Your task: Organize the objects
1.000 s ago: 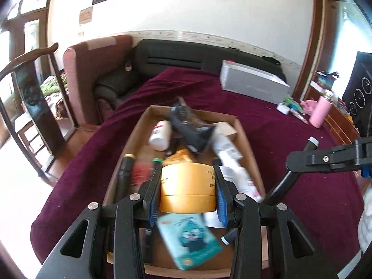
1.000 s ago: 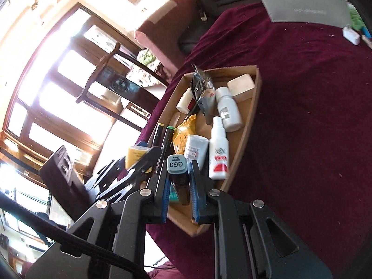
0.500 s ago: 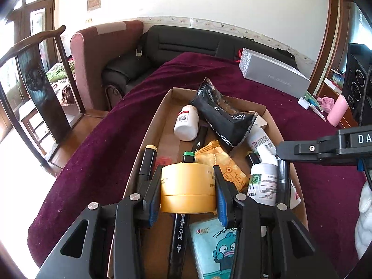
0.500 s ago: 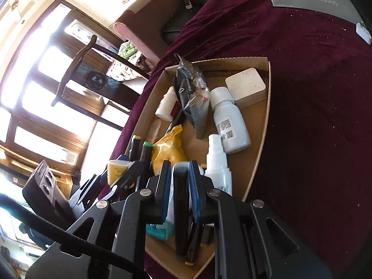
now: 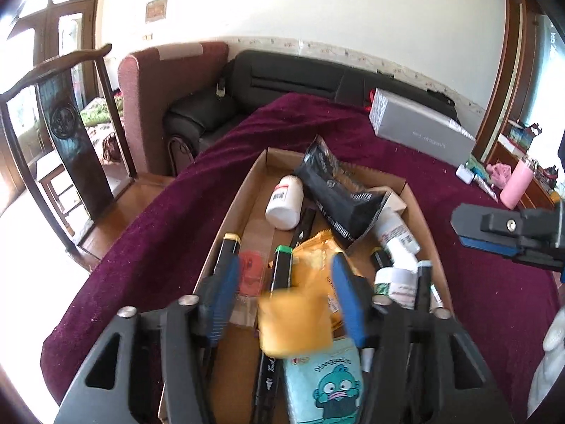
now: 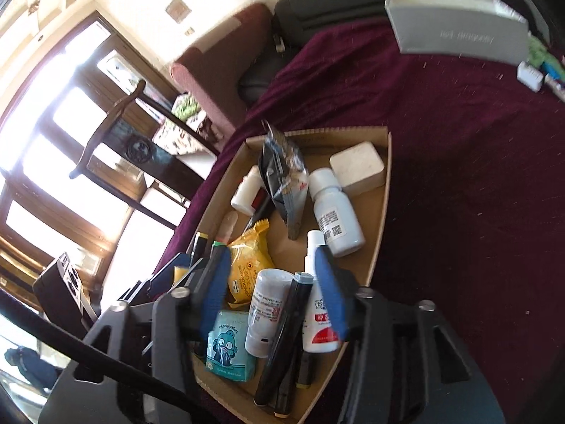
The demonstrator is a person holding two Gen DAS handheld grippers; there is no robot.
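Both grippers hang over the cardboard tray [image 5: 231, 212], and both pairs of jaws are opening to let go of what they carried. Between the spread blue pads of the left gripper [image 5: 284, 300] a yellow jar [image 5: 295, 321] shows blurred, clear of either pad, apparently dropping toward the tray's near end, just above the green-capped marker [image 5: 279, 275] and the teal tissue pack [image 5: 325, 385]. The right gripper [image 6: 272, 282] stands open around a dark marker [image 6: 286, 332] that touches neither pad and lies among the other pens at the tray's near end, beside the white bottle [image 6: 263, 311] and the spray bottle [image 6: 317, 318]. Its long axis runs roughly along the tray's length, grey-capped end toward the far wall, in line with its neighbours. Releasing low over the tray likely keeps both items inside the walls. Farther along the tray lie a black pouch [image 5: 339, 190] and a white block [image 6: 356, 168]; a grey box [image 5: 420, 129] sits well beyond it.
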